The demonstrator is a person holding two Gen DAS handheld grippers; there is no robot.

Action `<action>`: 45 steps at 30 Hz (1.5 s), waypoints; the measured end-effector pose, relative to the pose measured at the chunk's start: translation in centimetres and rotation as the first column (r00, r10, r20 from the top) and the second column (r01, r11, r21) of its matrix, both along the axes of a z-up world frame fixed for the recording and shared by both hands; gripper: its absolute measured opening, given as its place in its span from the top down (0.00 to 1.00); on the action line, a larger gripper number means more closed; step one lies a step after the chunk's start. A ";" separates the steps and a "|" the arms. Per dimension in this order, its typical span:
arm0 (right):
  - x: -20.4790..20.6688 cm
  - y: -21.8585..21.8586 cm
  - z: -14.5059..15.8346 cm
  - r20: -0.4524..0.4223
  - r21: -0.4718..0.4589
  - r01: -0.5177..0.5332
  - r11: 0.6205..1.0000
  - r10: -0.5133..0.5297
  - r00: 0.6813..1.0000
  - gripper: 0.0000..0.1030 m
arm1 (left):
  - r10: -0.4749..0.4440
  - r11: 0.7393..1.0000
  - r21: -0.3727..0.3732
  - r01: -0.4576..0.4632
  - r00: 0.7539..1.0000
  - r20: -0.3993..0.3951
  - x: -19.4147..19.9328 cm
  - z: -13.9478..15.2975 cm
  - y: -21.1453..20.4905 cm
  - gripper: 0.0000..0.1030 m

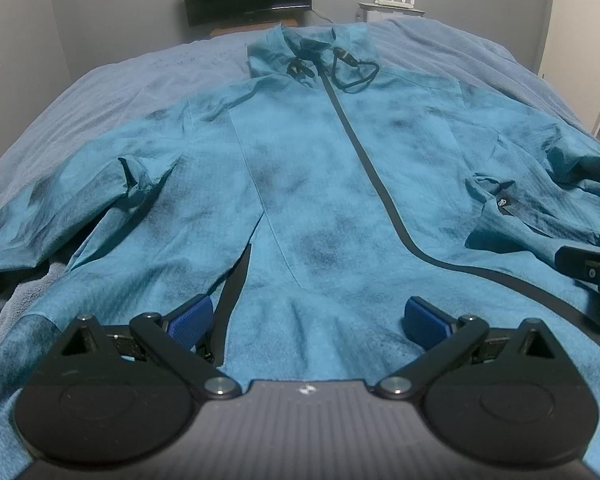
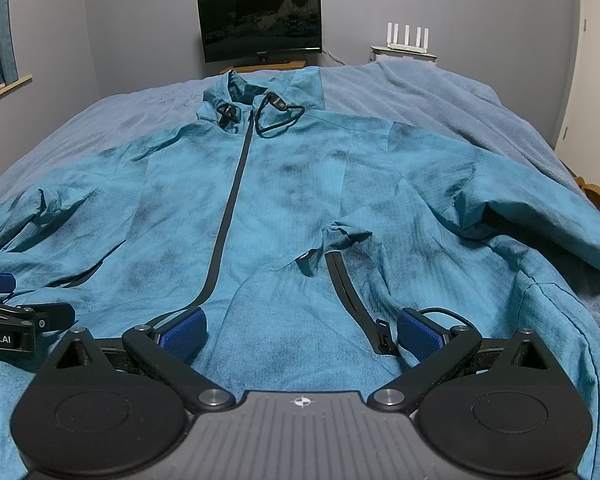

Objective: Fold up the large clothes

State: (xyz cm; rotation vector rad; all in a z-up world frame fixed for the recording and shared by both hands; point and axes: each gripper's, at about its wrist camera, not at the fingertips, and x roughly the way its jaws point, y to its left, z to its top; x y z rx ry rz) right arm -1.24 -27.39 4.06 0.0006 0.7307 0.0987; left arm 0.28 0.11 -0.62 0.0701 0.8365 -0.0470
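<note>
The jacket [image 1: 320,184] lies flat, front up and zipped, on the bed [image 1: 100,92], filling the middle of both views, collar toward the top. It looks thin, light, limp and rather slick, so it would likely slide and crease easily. Both the left tongs [image 1: 308,316] and right tongs [image 2: 300,330] are spread wide, holding nothing, above the hem. Hem corners or sleeve cuffs seem the best holds.

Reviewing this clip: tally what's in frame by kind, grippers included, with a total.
Teal jacket, spread front-up on the bed: 1
Grippers, jaws open above the hem: 2, left gripper and right gripper
Bed with blue-grey cover: 1
Dark monitor: 1
White router: 1
Total: 6
</note>
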 end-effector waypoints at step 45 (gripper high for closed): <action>-0.6 -5.6 10.3 0.325 0.199 0.098 0.975 -0.160 0.932 0.00 | 0.117 0.985 -0.154 -0.073 0.947 0.300 3.2 12.1 3.3 0.00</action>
